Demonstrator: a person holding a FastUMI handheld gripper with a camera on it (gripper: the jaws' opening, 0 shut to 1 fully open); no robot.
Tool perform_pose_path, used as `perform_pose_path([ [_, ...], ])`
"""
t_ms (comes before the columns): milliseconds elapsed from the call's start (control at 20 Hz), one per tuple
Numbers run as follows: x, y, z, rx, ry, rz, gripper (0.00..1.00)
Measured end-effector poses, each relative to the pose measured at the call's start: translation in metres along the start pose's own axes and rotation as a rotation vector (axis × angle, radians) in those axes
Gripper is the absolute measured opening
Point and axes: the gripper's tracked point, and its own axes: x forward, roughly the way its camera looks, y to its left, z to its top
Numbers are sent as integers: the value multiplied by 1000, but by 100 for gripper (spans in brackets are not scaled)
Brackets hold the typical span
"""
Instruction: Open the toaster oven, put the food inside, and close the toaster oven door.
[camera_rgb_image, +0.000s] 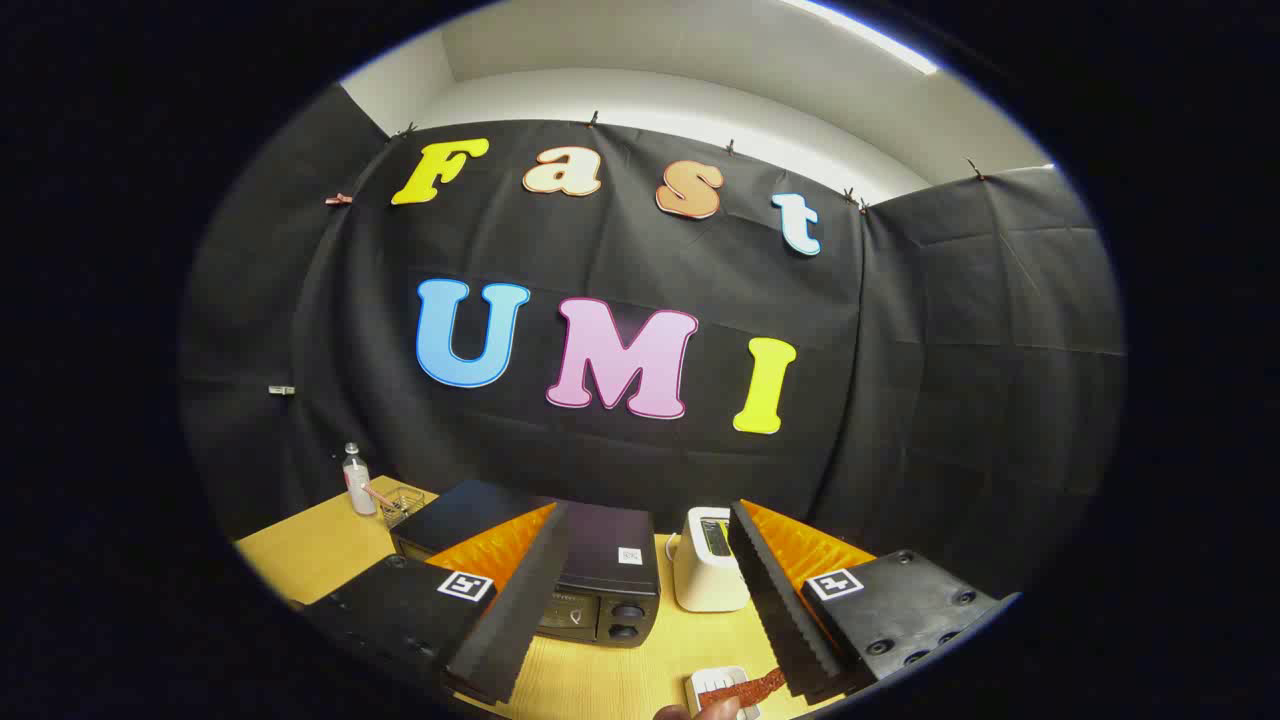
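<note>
Bottle: I see a small clear bottle (355, 480) with a white cap standing at the far left corner of the table (300, 560), beyond my left finger.
Glass dish: just to the right of the bottle sits a small clear container (402, 503); I can't make out what is in it.
Toaster oven: the black toaster oven (590, 570) sits ahead of me, partly hidden behind my left finger. Its door looks closed and two round knobs show on its front right.
Gripper: my gripper (650, 600) is spread wide, fingers well apart and holding nothing; it hangs above the table.
White toaster: a white pop-up toaster (708, 560) stands just right of the oven, in the gap between my fingers.
Food: a reddish-brown strip of food (745, 688) lies on a small white plate (712, 682) on the table, close to my right finger.
Hand: a person's fingertips (700, 711) are at the plate's near edge.
</note>
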Motion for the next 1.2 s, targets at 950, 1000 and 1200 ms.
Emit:
perform_pose_path([
  [950,1,19,-1,25,13,34,97],
  [1000,2,30,-3,38,18,46,97],
  [1200,11,71,-9,66,37,88,97],
])
